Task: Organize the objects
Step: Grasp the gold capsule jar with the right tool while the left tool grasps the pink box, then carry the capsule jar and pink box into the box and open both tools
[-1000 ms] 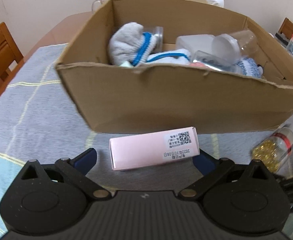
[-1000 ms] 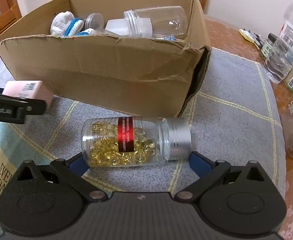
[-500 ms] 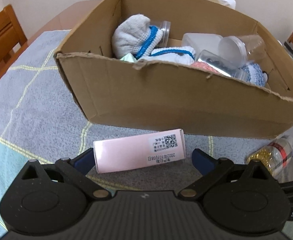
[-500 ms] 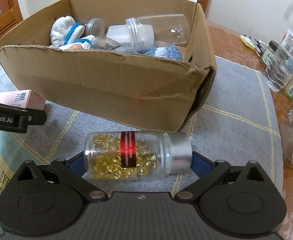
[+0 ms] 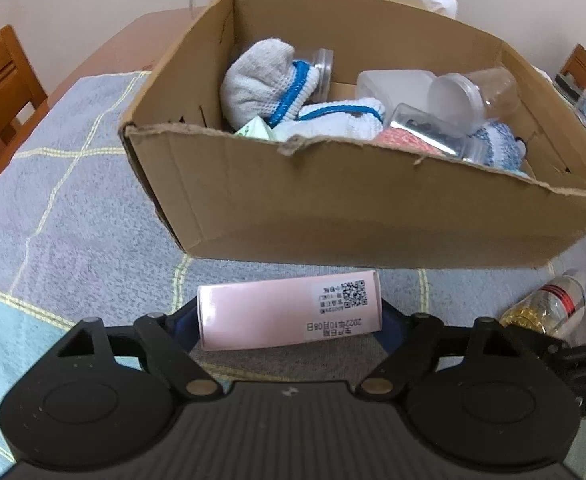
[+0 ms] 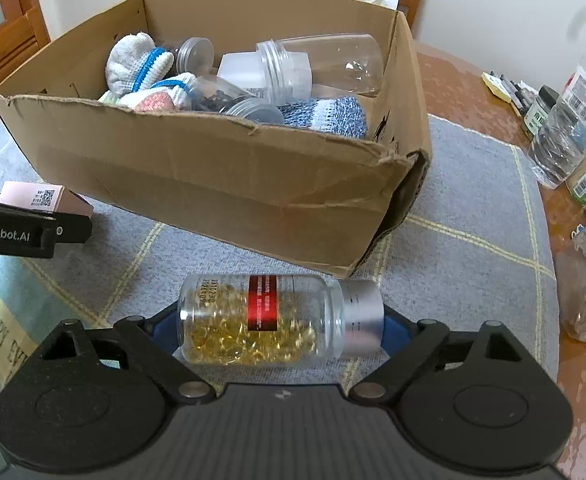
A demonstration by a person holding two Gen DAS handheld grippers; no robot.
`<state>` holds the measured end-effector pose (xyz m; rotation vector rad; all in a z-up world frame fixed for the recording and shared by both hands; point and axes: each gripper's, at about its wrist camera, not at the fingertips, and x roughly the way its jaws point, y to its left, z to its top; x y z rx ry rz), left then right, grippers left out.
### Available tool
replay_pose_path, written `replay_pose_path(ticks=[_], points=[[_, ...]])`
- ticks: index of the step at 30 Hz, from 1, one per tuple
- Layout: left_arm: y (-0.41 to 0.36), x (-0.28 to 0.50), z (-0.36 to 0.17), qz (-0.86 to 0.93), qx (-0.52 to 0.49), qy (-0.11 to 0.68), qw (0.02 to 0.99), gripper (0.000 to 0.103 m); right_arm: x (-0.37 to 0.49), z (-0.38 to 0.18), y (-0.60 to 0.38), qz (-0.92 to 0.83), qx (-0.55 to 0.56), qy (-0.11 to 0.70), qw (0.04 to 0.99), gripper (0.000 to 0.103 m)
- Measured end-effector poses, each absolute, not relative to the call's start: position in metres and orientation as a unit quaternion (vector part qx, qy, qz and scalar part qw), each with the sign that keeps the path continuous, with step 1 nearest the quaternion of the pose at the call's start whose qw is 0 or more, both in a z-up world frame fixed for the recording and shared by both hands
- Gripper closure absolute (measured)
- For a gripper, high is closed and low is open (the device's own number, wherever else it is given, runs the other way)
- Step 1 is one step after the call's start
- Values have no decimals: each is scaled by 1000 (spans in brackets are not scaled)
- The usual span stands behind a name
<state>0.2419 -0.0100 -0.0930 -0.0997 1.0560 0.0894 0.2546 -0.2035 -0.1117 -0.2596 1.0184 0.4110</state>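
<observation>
Grey checked cloth [image 6: 473,216] is covering the wooden table, and a cardboard box [image 5: 373,216] is sitting in the middle of it, already crowded with knitted socks [image 5: 261,80] and clear plastic jars [image 6: 325,62]. Wooden chairs are standing around the edge, and a cluster of bottles [image 6: 561,148] is waiting off to the right side of the table.

Both loose items are lying on their sides just in front of the box's near wall — probably because that is the shortest reach to lift them over the torn rim and drop them in with the rest.

The left gripper [image 5: 289,312] is bracketing the pink carton [image 5: 289,312] lengthwise, its blue fingers sitting right against the carton's two short ends. The spread is wide, set by the carton's length, and the carton seems to be pinched and raised a little above the cloth (its underside is casting a gap-like shadow, though I cannot be sure it is fully clear).

The right gripper [image 6: 281,324] is doing the same with the pill bottle [image 6: 261,324], full of golden capsules: one finger is meeting the clear base, the other the silver cap. Its jaws are likewise wide, closed only as far as the bottle's length allows, and the bottle appears held rather than merely straddled.

Gripping end to end looks sensible here — the round bottle would otherwise be rolling away.
</observation>
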Motion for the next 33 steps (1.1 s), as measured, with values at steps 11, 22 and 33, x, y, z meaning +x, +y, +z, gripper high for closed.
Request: replay_pose_path(ticks=[11, 22, 33], points=[[-3, 229, -39, -58, 23, 515, 855, 20, 248, -71, -212, 234, -99, 494, 831, 7], [-2, 261, 40, -118, 54, 449, 884, 20, 241, -9, -204, 265, -96, 448, 848, 7], [-12, 320, 58, -113, 73, 401, 906, 4, 254, 25, -187, 266, -106, 400, 871, 7]])
